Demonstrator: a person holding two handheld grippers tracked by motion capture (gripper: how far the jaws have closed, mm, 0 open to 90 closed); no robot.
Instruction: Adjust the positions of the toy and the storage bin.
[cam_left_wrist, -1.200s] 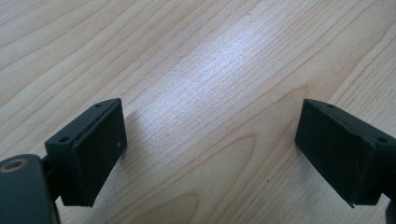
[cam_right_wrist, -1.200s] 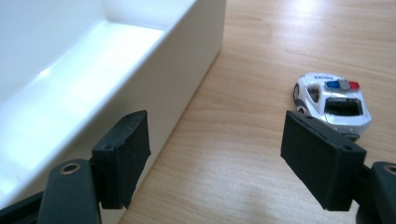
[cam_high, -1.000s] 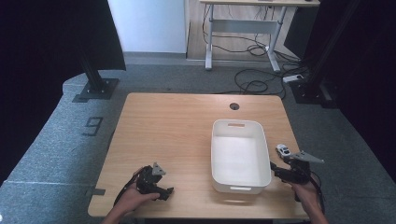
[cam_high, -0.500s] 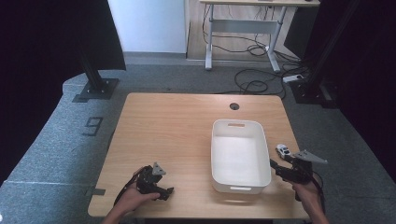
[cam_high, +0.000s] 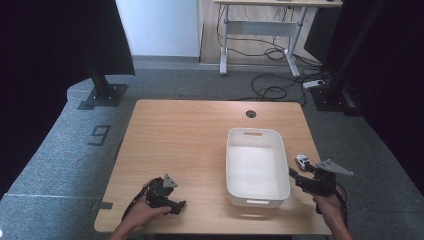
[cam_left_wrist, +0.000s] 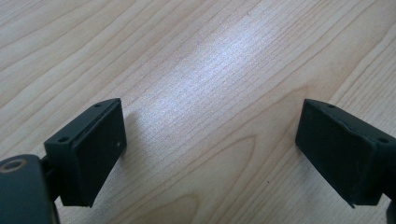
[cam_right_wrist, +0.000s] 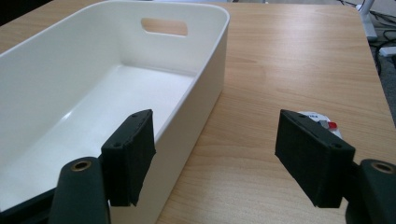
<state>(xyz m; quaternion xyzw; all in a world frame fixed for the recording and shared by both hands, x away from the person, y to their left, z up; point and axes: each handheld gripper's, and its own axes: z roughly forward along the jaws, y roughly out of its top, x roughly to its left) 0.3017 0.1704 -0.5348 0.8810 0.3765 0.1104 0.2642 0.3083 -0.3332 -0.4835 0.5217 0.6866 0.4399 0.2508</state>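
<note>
Right tongs (cam_high: 294, 175) spread wide, empty, lower right of frame. Small white item (cam_high: 302, 161) just above-right of them, near worktop (cam_high: 185, 135) right edge, beside white bin (cam_high: 256, 192). Long axis unclear. Right hand nearer. Left tongs (cam_left_wrist: 210, 154) wide, empty, lower left. Narrow room between bin wall and edge.

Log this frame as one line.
left hand-held gripper: open, over bare table | right hand-held gripper: open, beside white bin | small white object: on table, ungrasped
</note>
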